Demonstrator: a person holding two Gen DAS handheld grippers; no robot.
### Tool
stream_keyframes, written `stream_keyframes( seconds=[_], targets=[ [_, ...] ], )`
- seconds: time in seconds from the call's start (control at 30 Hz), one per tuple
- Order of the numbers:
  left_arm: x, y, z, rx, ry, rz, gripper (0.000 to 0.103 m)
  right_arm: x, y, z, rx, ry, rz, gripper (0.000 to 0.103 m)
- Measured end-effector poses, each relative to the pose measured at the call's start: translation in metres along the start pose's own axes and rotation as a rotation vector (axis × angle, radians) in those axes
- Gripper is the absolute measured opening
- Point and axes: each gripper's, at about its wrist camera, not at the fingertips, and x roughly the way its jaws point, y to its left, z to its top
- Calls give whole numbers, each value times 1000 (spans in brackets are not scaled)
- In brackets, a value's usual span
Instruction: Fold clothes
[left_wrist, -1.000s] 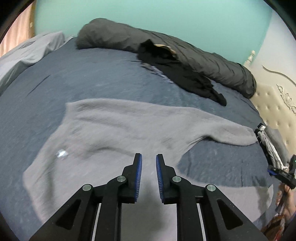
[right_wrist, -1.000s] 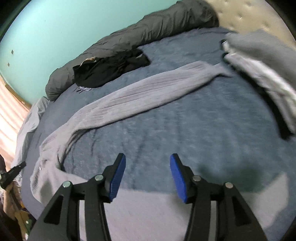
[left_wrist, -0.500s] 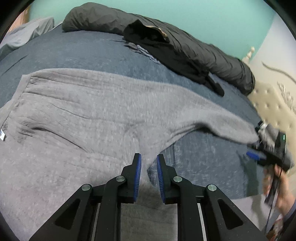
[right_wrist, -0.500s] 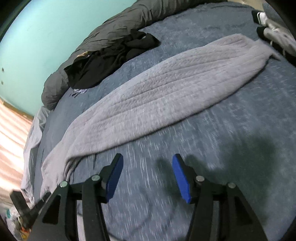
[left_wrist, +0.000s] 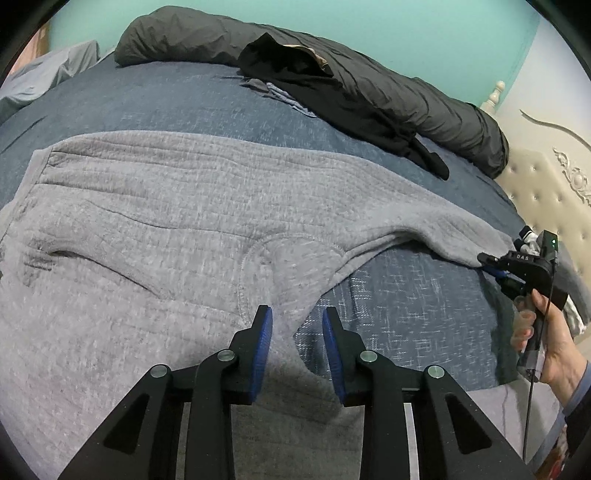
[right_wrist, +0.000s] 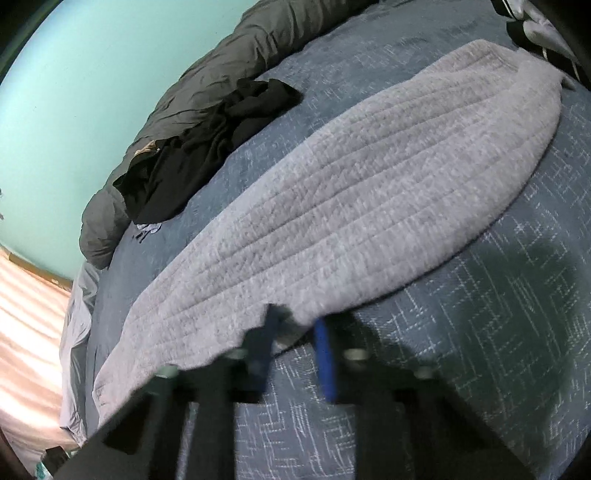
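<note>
On the bed (left_wrist: 155, 99), the opening left gripper (left_wrist: 297, 321) straddles the grey trousers' (left_wrist: 166, 206) crotch, while the right gripper (right_wrist: 295, 325) closes on a leg's edge.

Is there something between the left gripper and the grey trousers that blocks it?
Nothing visible does. The left gripper is already at the crotch of the grey trousers, its jaws opening with the cloth between them. The black clothes lie far behind.

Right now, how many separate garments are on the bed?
2 clearly: grey sweatpants spread across the blue bedspread, and a black garment against the dark rolled duvet. More clothes at the headboard edge are partly hidden.
</note>
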Motion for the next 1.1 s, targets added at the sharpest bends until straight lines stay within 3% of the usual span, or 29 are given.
stream_keyframes(
  seconds=[0.07, 0.3, 0.47, 0.57, 0.63, 0.7, 0.83, 0.9, 0.93, 0.97, 1.1],
  targets=[
    [-2, -1, 0, 2, -5, 2, 31, -7, 0, 1, -1, -19, 21, 4],
    [-7, 4, 1, -16, -22, 4, 31, -43, -9, 4, 16, -57, 82, 3],
    [-7, 5, 1, -13, -20, 4, 31, -37, -33, -12, -18, 21, -38, 3],
    [-6, 6, 1, -10, -17, 4, 31, -20, -35, -19, -48, 64, -64, 3],
    [-5, 8, 2, -16, -15, 2, 31, -19, -32, -18, -67, 48, -45, 3],
    [-4, 9, 4, -16, -15, 2, 31, -24, -35, -13, -26, 29, -11, 6],
    [-5, 9, 3, -18, -19, 5, 31, -39, -33, -10, -31, -16, -37, 20],
    [-6, 9, 2, -23, -20, 7, 31, -40, -26, -13, -40, -7, 4, 23],
    [-6, 10, 2, -26, -20, 9, 31, -38, -23, -15, -44, 7, 18, 30],
    [-6, 10, 1, -28, -18, 10, 31, -38, -19, -17, -55, 11, 16, 35],
    [-6, 14, 1, -38, -16, 11, 31, -49, -17, -9, -89, -40, -58, 37]
  ],
)
